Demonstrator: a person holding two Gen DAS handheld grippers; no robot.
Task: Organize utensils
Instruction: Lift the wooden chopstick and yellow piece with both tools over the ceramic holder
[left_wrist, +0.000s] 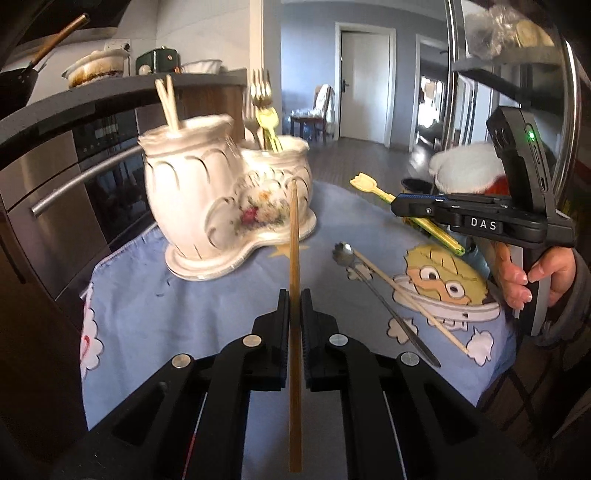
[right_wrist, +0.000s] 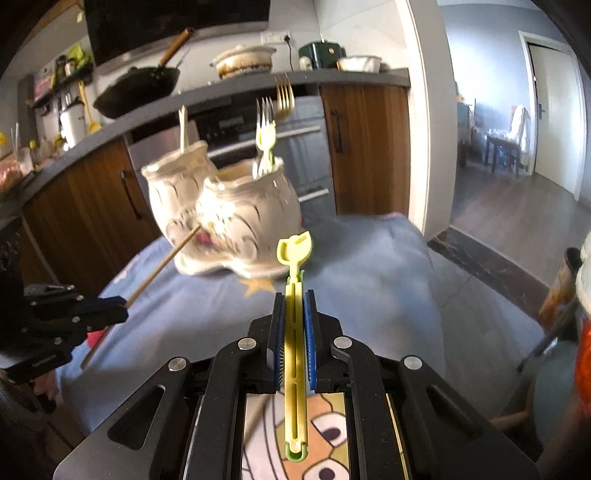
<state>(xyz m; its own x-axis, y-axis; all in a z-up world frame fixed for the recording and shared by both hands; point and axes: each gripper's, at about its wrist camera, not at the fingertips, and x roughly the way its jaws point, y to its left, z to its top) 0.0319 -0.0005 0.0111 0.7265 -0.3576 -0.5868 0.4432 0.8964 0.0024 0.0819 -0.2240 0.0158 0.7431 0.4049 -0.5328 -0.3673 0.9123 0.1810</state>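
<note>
A white ceramic two-cup holder (left_wrist: 207, 195) stands on the blue cartoon cloth (left_wrist: 184, 317); it also shows in the right wrist view (right_wrist: 236, 218). Its left cup holds pale chopsticks (left_wrist: 168, 101), its right cup forks (left_wrist: 260, 107). My left gripper (left_wrist: 294, 295) is shut on a wooden chopstick (left_wrist: 294, 236) that points at the holder. My right gripper (right_wrist: 294, 295) is shut on a yellow-green plastic fork (right_wrist: 295, 258), held above the cloth right of the holder. A metal spoon (left_wrist: 384, 299) and a pale chopstick (left_wrist: 410, 299) lie on the cloth.
A dark counter (right_wrist: 258, 88) with a wok (right_wrist: 140, 85), pots and an oven (left_wrist: 74, 177) runs behind the table. A shiny fridge edge (left_wrist: 569, 92) and a white-and-red object (left_wrist: 469, 166) stand at the right. An open doorway (left_wrist: 364, 85) lies beyond.
</note>
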